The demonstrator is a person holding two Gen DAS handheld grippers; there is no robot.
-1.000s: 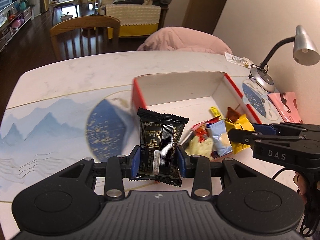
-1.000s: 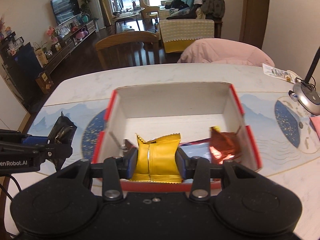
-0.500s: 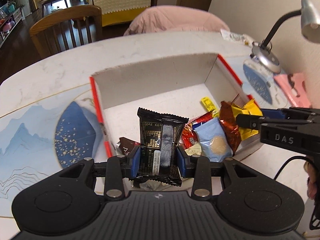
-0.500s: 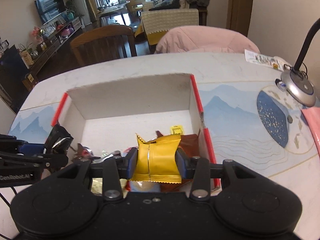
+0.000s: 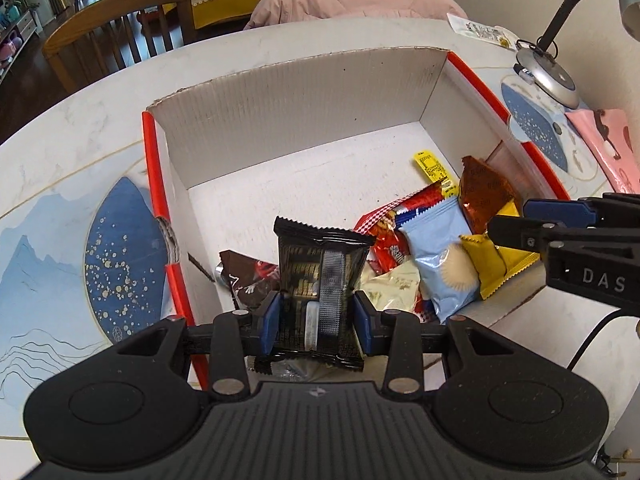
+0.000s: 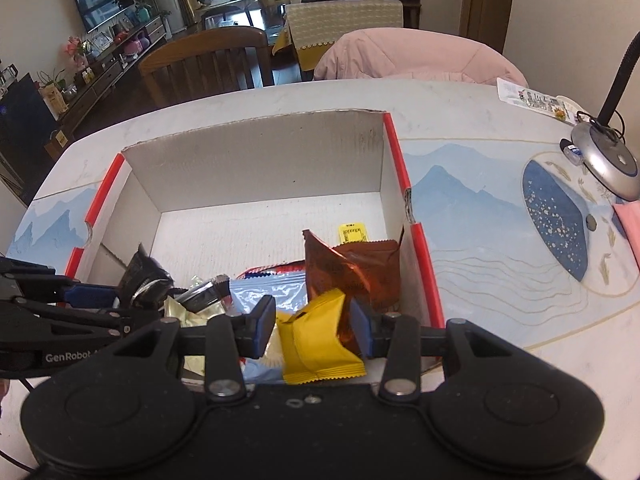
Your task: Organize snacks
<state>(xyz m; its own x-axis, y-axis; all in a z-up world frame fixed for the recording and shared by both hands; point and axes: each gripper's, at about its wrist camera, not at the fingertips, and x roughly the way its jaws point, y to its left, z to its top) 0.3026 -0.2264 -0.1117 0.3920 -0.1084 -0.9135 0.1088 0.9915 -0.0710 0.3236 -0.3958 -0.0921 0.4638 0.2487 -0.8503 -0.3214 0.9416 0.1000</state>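
A white cardboard box [image 5: 154, 168] with red rims stands on the table. My left gripper [image 5: 316, 316] is shut on a black snack packet [image 5: 320, 264], held upright over the box's near left part. From the right wrist view that packet [image 6: 144, 276] shows at the left. My right gripper [image 6: 314, 324] is shut on a yellow packet [image 6: 316, 340], which sits tilted between the pads, low over the pile at the box's near right. In the left wrist view the right gripper [image 5: 508, 220] hangs just above that yellow packet [image 5: 492, 264].
In the box lie a light blue packet [image 5: 440, 252], a brown-orange packet [image 5: 484, 196], a red packet [image 5: 392, 236] and a dark brown one [image 5: 252, 276]. A lamp base [image 6: 608, 160] and a pink packet [image 5: 608, 140] sit to the right. A wooden chair [image 5: 120, 32] stands behind the table.
Both grippers have come down and forward over the box with their packets. The yellow packet, upright before, now sits tilted between the right pads.
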